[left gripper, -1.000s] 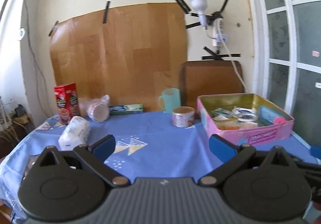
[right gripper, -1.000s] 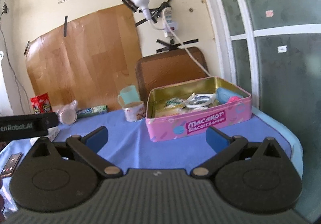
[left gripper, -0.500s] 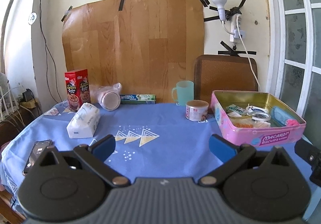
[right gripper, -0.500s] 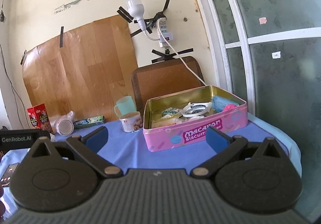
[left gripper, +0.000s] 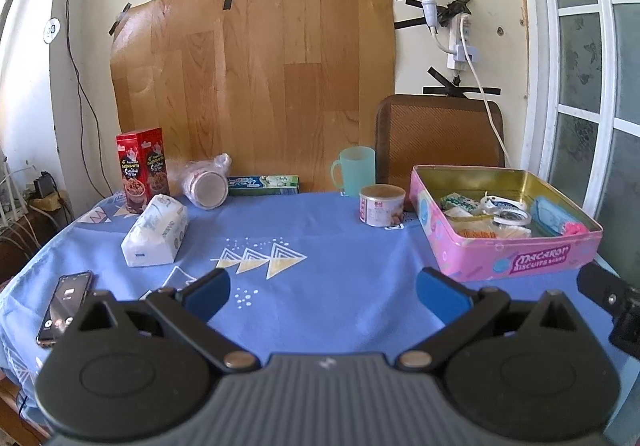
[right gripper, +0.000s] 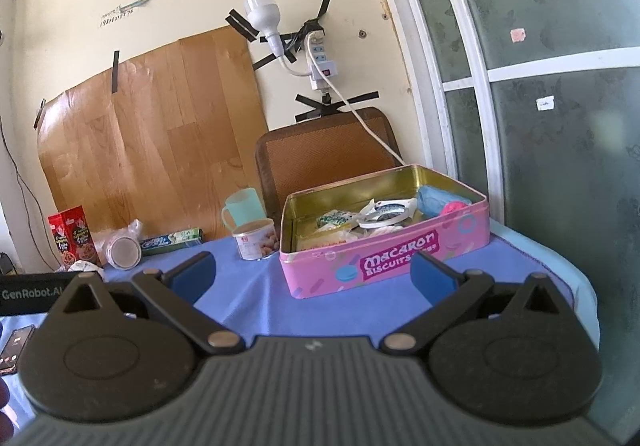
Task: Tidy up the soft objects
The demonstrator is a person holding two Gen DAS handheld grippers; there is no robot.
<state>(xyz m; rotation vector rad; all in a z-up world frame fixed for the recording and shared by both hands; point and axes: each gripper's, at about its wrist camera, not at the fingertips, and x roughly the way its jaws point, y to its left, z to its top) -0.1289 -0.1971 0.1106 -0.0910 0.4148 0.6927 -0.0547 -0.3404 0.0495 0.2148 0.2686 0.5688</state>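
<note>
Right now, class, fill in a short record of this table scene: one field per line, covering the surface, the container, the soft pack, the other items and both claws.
surface: blue tablecloth
container: pink biscuit tin, open, on the right, holding small packets
soft pack: white tissue pack, lying on the left, outside the tin
other items: red box, green mug, small can, toothpaste box, phone
left claw: open, empty
right claw: open, empty

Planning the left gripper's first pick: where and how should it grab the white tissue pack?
Probably take the white tissue pack across its short width near the middle, coming from above. It lies flat on the tablecloth, its long axis running away from the camera, with free cloth on both long sides. The left gripper is open and empty.
</note>
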